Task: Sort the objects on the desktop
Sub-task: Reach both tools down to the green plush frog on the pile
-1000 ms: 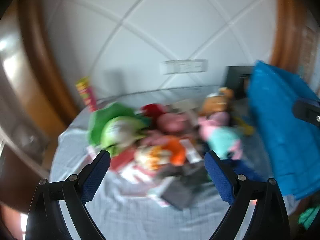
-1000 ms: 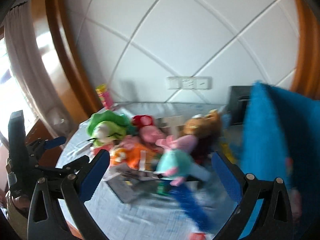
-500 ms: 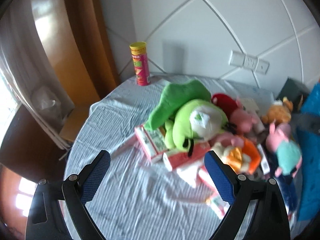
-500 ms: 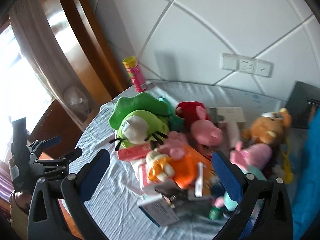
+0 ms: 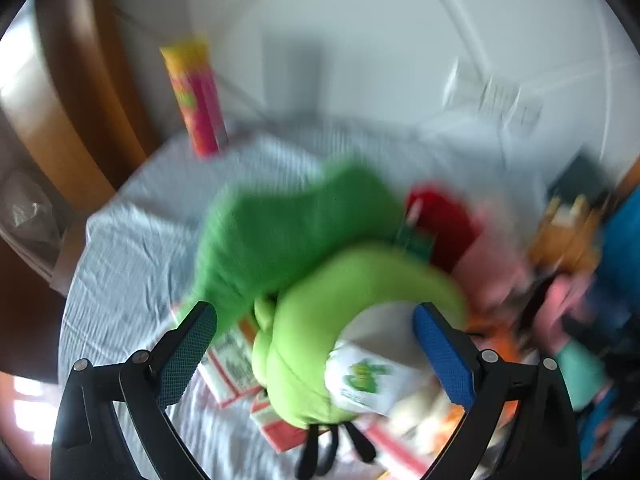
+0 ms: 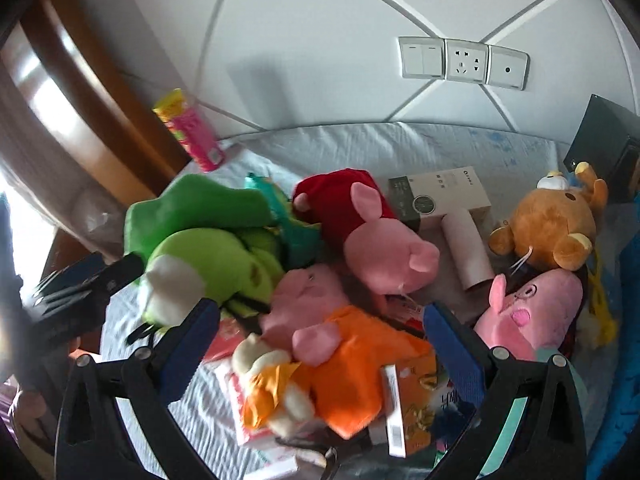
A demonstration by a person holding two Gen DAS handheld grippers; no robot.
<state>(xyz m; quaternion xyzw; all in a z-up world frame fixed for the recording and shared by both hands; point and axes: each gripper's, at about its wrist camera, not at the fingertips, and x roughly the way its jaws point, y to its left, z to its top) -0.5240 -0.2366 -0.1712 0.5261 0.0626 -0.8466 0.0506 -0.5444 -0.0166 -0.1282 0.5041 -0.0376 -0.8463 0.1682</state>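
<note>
A heap of plush toys and boxes covers the round table [image 6: 360, 140]. The green frog plush [image 5: 320, 280] fills the blurred left wrist view, lying between the spread fingers of my left gripper [image 5: 316, 344], which is open. In the right wrist view the frog plush [image 6: 208, 256] sits at the left, with the left gripper [image 6: 88, 280] close against its left side. My right gripper [image 6: 320, 344] is open above a pink pig in orange [image 6: 340, 344]. A pink pig in red [image 6: 372, 232], a brown bear [image 6: 552, 224] and another pink pig [image 6: 528, 312] lie around.
A tall pink and yellow snack can [image 6: 188, 136] stands at the table's far left edge. A white box [image 6: 440, 196], a cardboard tube [image 6: 468, 248] and red-white cartons [image 5: 232, 364] lie among the toys. A black box [image 6: 608, 148] and blue fabric [image 6: 628, 320] sit at the right. Wall sockets [image 6: 464, 60] are behind.
Both grippers have moved in closer to the pile. The left gripper has come down around the green frog plush, which now fills its view; the right gripper hangs nearer the orange-clad pig.
</note>
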